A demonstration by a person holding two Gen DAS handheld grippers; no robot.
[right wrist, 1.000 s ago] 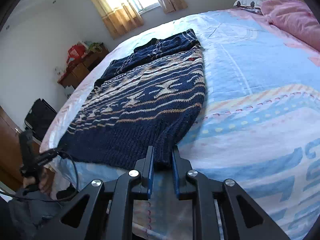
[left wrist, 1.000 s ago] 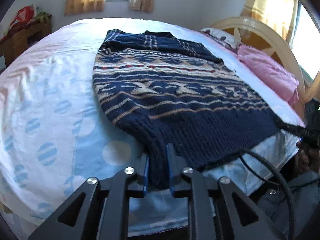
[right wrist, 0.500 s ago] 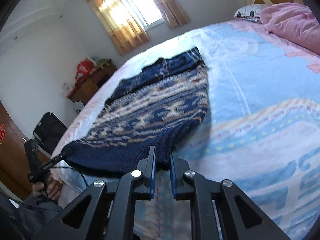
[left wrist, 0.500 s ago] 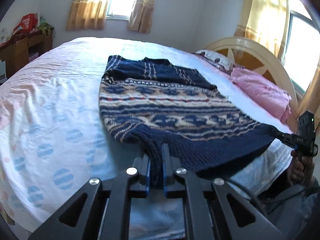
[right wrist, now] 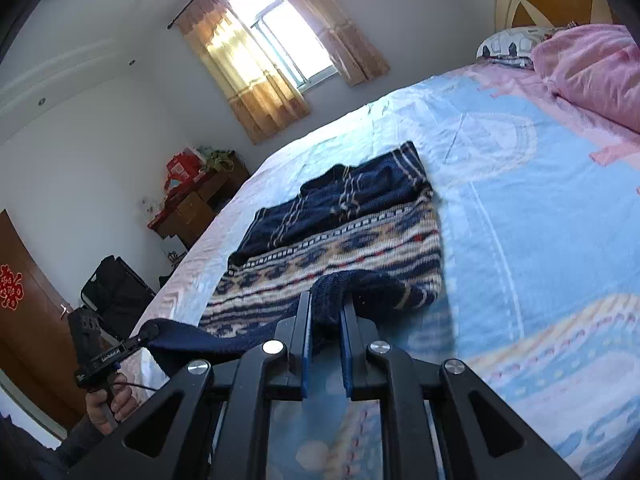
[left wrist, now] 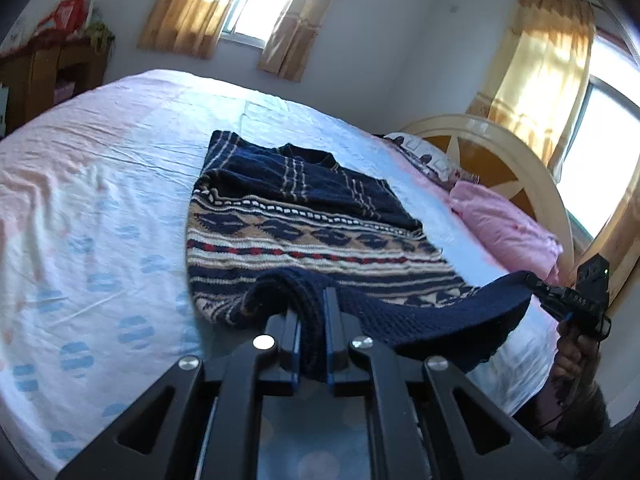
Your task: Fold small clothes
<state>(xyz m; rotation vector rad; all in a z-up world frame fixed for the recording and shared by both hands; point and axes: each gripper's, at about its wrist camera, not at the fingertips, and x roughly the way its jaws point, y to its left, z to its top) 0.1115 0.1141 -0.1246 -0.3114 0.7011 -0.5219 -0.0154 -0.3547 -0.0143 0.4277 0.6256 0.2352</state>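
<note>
A knitted sweater [left wrist: 304,236] – navy with tan, white and red patterned bands – lies on the bed [left wrist: 100,208], its ribbed hem lifted off the near edge. The left gripper [left wrist: 311,304] and right gripper [right wrist: 326,308] each pinch 1 hem corner – the hem sags between them

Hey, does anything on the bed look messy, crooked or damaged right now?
Nothing stands out. The patterned sweater lies on the bed sheet, sleeves folded across its chest, hem lifted by the left tool and right tool. No damage visible.
</note>
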